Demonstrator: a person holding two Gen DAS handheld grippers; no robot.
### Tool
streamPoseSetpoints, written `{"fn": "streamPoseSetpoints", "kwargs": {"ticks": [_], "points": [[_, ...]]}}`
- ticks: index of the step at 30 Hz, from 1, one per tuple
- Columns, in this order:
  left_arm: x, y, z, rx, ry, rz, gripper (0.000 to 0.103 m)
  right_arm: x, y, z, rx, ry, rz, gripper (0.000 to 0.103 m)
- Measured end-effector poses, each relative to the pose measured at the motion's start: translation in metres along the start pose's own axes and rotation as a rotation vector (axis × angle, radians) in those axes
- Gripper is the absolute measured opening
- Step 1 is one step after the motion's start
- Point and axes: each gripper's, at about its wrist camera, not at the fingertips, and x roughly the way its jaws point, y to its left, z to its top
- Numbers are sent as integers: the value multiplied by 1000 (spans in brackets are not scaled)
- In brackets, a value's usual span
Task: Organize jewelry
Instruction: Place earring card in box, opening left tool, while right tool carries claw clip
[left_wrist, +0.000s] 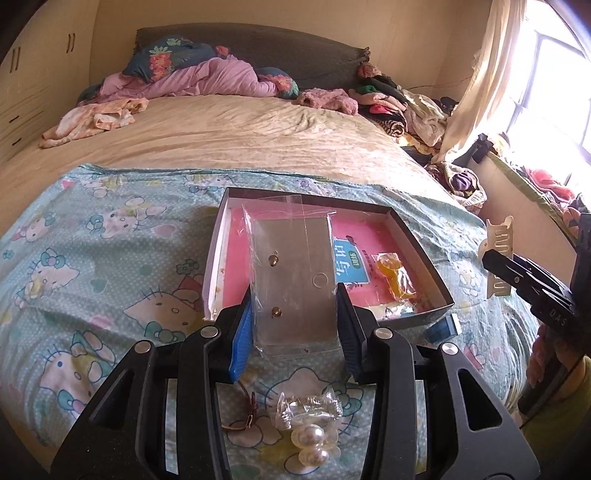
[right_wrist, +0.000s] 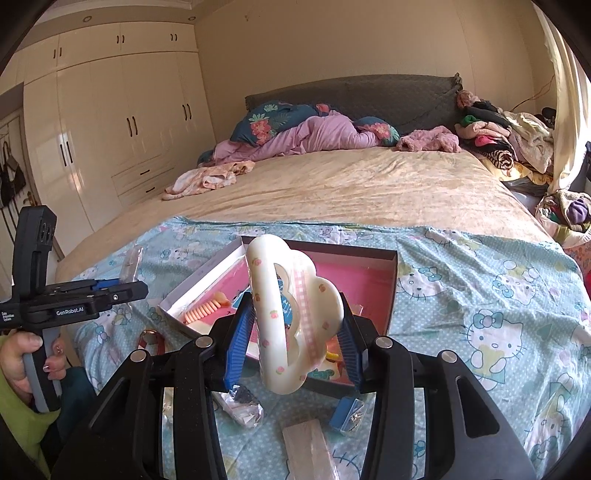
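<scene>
Left wrist view: the left gripper (left_wrist: 294, 325) pinched a clear packet of earrings (left_wrist: 291, 273) between its jaws, above the near edge of the open box (left_wrist: 417, 243). The packet's long axis ran forward, away from the camera, its far end over the box's pink floor. An orange packet (left_wrist: 393, 275) lay inside the box. Pearl jewelry (left_wrist: 310, 443) lay on the Hello Kitty sheet (left_wrist: 92, 258), below the gripper.

Right wrist view: the right gripper (right_wrist: 293, 347) pinched a cream claw hair clip (right_wrist: 291, 314) between its jaws, over the box's near edge. The clip's long axis stood roughly upright, tilted slightly left at the top. A peach comb-like clip (right_wrist: 207, 310) lay in the box's left corner.
</scene>
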Motion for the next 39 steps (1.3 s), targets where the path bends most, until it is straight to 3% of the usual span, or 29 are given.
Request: {"fn": "streamPoseSetpoints", "kwargs": {"ticks": [16, 39], "points": [[49, -13, 19, 9, 43, -29, 32, 28, -17, 12, 34, 5, -43, 42], [104, -20, -1, 36, 142, -63, 32, 83, -39, -16, 101, 130, -106, 42]]}}
